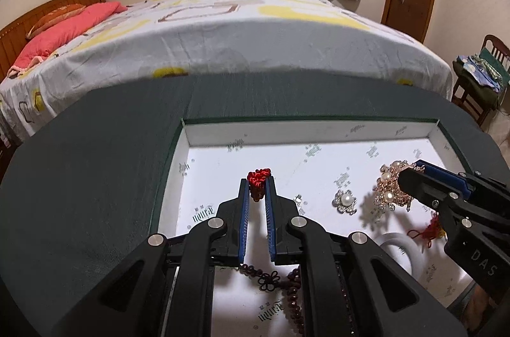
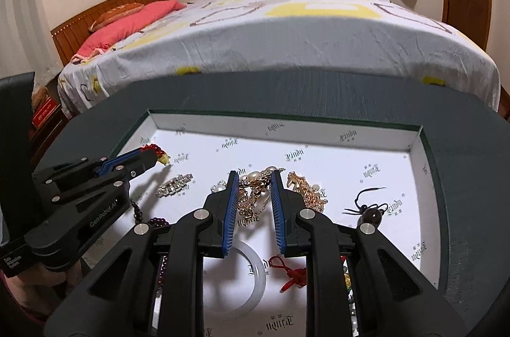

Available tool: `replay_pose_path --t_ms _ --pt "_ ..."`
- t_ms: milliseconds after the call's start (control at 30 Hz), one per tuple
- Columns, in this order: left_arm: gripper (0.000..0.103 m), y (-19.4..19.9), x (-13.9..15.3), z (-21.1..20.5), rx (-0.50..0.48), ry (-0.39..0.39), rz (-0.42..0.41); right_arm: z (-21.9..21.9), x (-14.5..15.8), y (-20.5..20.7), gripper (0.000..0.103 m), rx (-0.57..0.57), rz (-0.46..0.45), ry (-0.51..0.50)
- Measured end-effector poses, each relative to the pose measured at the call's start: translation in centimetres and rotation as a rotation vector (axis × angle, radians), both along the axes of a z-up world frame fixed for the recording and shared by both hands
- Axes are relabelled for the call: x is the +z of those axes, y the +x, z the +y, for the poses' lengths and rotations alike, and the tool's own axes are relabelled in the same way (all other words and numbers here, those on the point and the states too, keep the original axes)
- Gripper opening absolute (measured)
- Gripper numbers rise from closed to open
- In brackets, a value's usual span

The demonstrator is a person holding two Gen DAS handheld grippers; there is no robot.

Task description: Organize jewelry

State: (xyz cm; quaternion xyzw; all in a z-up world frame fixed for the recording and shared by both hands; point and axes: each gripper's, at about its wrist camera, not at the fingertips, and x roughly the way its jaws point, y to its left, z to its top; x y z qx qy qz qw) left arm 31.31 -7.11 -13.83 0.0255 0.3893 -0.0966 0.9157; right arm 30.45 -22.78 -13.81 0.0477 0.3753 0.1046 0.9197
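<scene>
Left jaws: my left gripper [image 1: 256,188] was clenched on the red knot [image 1: 258,177] of a cord piece, the knot pinched right at the tips so the rest could trail free below.
Red knot's trail: a dark bead strand [image 1: 287,286] lay under my left jaws on the box floor; I judged it part of the same piece, though I could not tell for sure.
Right jaws: my right gripper [image 2: 255,193] was clenched on the pearl-and-gold chain cluster [image 2: 255,196], which bunched between the blue pads [image 2: 231,203] and spilled out at the tips.
Why held so: both grips sat low over the tray, angled downward, which I read as lifting or parting tangled pieces and not setting them down.
Near the right jaws: a second gold cluster [image 2: 306,188] lay just beside the held one, a rhinestone brooch [image 2: 173,185] to the left, and a black cord with a dark round bead [image 2: 369,211] to the right.
Under the right jaws: a pale bangle [image 2: 258,273] lay flat, a red tassel [image 2: 291,273] just beside it.
Jewelry's place: all of it sat inside the white-lined box [image 2: 287,126], spread loosely, unsorted.
Box's place: on the dark green desk [image 1: 95,161].
Beyond: a bed [image 1: 239,43] stood behind the desk.
</scene>
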Motion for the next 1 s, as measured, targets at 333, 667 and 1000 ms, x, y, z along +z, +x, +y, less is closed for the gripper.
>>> replay_pose_path --t_ms 333,667,1000 --pt "0.041 0.4 0.0 0.1 0.008 0.008 0.026 -0.2 -0.2 0.2 0.031 -0.019 0.019 0.002" --pt "0.064 -1.9 1.3 -0.2 0.027 0.014 -0.026 -1.3 1.1 -2.3 0.048 -0.051 -0.019 0.008" --pt "0.074 -7.6 4.0 -0.6 0.048 -0.01 -0.07 -2.7 3.0 -8.2 0.06 -0.092 -0.066 -0.013"
